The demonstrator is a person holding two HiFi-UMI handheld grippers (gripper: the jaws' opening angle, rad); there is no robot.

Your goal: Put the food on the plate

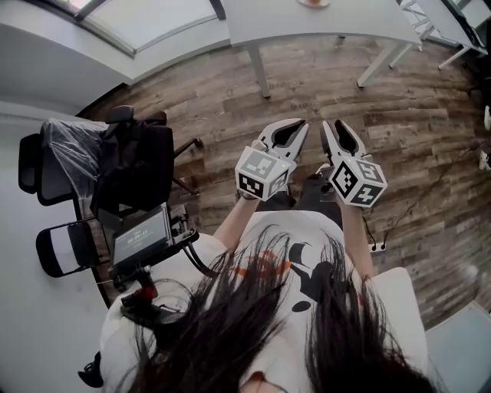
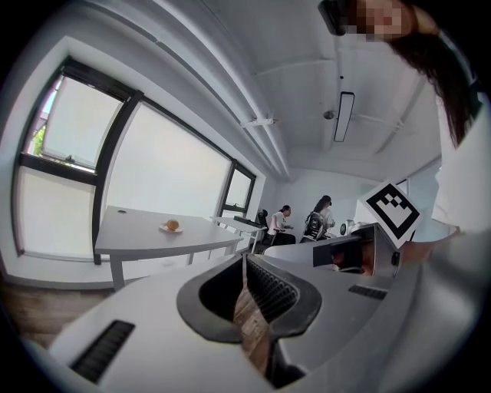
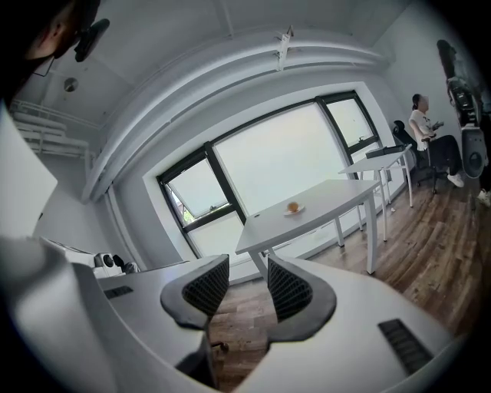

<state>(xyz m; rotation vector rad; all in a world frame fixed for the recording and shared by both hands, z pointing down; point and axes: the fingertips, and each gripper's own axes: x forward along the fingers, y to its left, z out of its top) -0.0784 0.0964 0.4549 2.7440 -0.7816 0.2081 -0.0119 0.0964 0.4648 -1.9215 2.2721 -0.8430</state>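
Observation:
A small round orange-brown piece of food [image 3: 292,206] lies on a little white plate [image 3: 294,211] on a white table [image 3: 322,201] ahead, by the big window. The left gripper view shows the same food [image 2: 172,224] on that table [image 2: 146,234], far off. In the head view both grippers are held out in front of the person over wooden floor, well short of the table [image 1: 322,23]. My left gripper [image 1: 289,123] has its jaws together with nothing in them [image 2: 244,259]. My right gripper [image 1: 331,123] holds nothing, and its ribbed pads [image 3: 207,288] stand a narrow gap apart.
Black office chairs [image 1: 130,165] and a small screen on a rig [image 1: 142,239] stand at the left. A power strip [image 1: 376,247] lies on the floor at the right. People sit at desks [image 2: 280,222] further back, and one person [image 3: 422,123] sits at the far right.

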